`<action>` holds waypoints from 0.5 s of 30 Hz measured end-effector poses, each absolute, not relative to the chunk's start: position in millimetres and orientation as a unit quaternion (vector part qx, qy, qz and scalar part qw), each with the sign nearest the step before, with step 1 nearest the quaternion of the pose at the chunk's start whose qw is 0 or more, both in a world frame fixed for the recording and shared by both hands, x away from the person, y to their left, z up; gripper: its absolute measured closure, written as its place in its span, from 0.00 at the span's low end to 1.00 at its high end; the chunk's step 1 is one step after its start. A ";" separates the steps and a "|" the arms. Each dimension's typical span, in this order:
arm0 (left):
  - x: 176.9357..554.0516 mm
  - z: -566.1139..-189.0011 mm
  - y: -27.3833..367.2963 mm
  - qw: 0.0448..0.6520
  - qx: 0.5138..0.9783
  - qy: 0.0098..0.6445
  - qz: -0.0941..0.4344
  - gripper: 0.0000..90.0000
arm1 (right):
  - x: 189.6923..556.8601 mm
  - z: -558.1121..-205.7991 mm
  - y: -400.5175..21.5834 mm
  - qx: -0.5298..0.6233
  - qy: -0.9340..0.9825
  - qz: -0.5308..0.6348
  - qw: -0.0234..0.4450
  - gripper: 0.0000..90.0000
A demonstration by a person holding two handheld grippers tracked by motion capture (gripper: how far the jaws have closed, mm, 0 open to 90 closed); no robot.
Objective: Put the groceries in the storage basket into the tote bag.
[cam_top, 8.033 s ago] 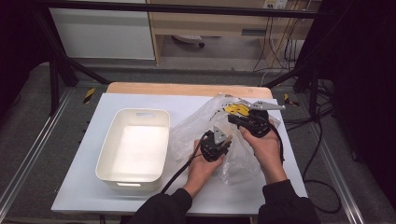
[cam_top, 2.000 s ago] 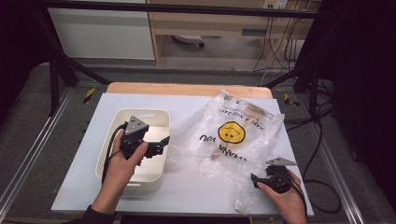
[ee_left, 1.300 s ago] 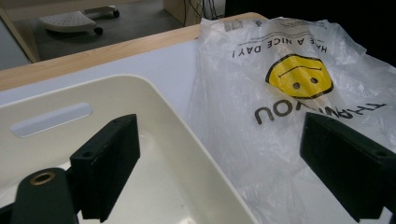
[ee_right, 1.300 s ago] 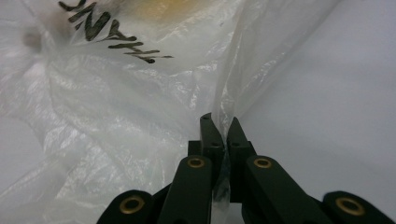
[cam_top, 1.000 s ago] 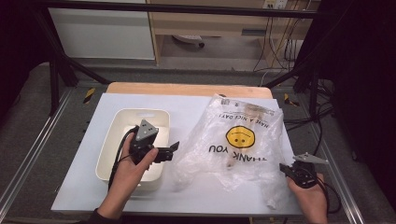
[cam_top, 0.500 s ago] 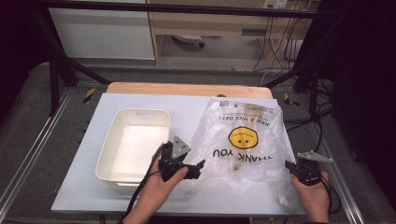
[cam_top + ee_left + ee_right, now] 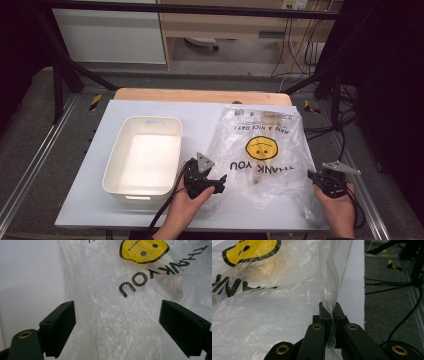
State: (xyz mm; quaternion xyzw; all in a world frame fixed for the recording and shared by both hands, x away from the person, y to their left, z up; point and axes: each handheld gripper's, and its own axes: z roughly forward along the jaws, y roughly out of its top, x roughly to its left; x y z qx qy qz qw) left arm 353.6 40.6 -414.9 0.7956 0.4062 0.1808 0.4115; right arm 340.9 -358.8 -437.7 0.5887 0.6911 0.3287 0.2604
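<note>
Now our right gripper (image 7: 329, 308) pinches the plastic bag (image 7: 260, 160) at four o'clock; our left gripper (image 7: 117, 322) gapes wide at eight.

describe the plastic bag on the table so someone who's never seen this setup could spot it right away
On the white table, look right of the white bin: the plastic bag lies flat there, clear and crinkled. The right gripper pinches its near right edge, and the left gripper hovers open at its left side. Its yellow smiley face and black THANK YOU lettering set it apart.
</note>
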 end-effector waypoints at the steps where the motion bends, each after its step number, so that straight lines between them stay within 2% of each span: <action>1: 355.2 -416.1 39.3 0.412 0.796 0.405 0.182 0.16 | 340.9 -437.5 -360.5 0.588 0.690 0.329 0.263 1.00; 4: 359.0 -422.4 35.4 0.405 0.794 0.411 0.189 0.15 | 341.8 -437.5 -366.4 0.592 0.684 0.325 0.275 1.00; 15: 362.8 -449.4 41.2 0.361 0.799 0.438 0.198 0.15 | 341.3 -438.5 -372.3 0.597 0.679 0.333 0.268 1.00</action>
